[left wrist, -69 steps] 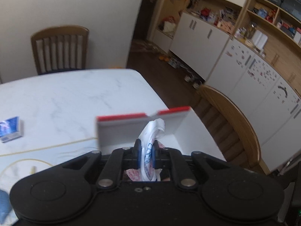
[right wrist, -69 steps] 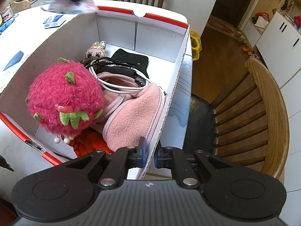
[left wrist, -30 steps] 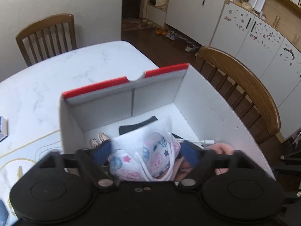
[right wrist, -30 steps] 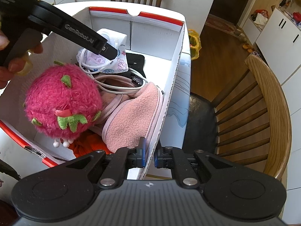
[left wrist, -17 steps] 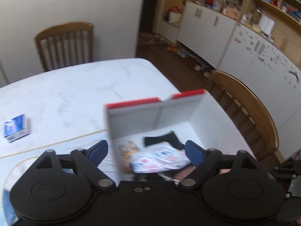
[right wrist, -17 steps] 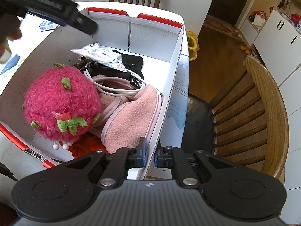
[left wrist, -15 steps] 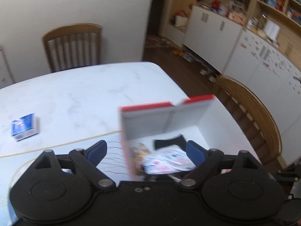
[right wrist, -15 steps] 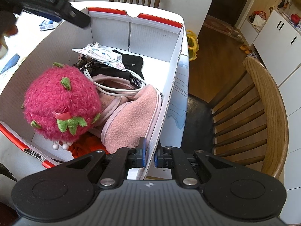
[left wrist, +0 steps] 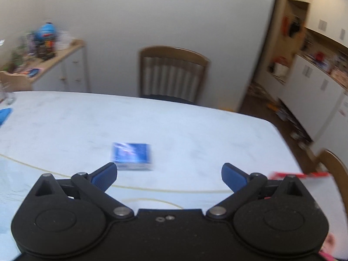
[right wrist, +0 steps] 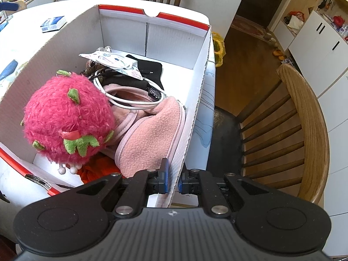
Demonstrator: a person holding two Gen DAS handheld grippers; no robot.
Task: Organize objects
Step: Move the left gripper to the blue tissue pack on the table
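A white cardboard box (right wrist: 202, 69) with a red rim stands on the table. My right gripper (right wrist: 173, 180) is shut on its near right wall. A patterned face mask (right wrist: 113, 62) lies in the box, on top of a black cloth (right wrist: 152, 67) and a white cable (right wrist: 130, 103). A pink dragon-fruit plush (right wrist: 67, 121) and a pink fleece pouch (right wrist: 150, 139) fill the near end. My left gripper (left wrist: 169, 171) hangs over the white table (left wrist: 195, 130), its jaws opening wide with nothing between them. A small blue packet (left wrist: 131, 156) lies just beyond its left fingertip and also appears as the blue packet (right wrist: 53, 24) left of the box.
One wooden chair (left wrist: 173, 74) stands at the table's far side and another chair (right wrist: 304, 130) to the right of the box. The box's red corner (left wrist: 300, 175) shows at the right. A cluttered sideboard (left wrist: 41, 63) stands far left, with white cabinets (left wrist: 315, 82) to the right.
The left gripper let go of the face mask, which now lies in the box. It then opened wide and swung left, out over the table toward the blue packet. The right gripper has not moved.
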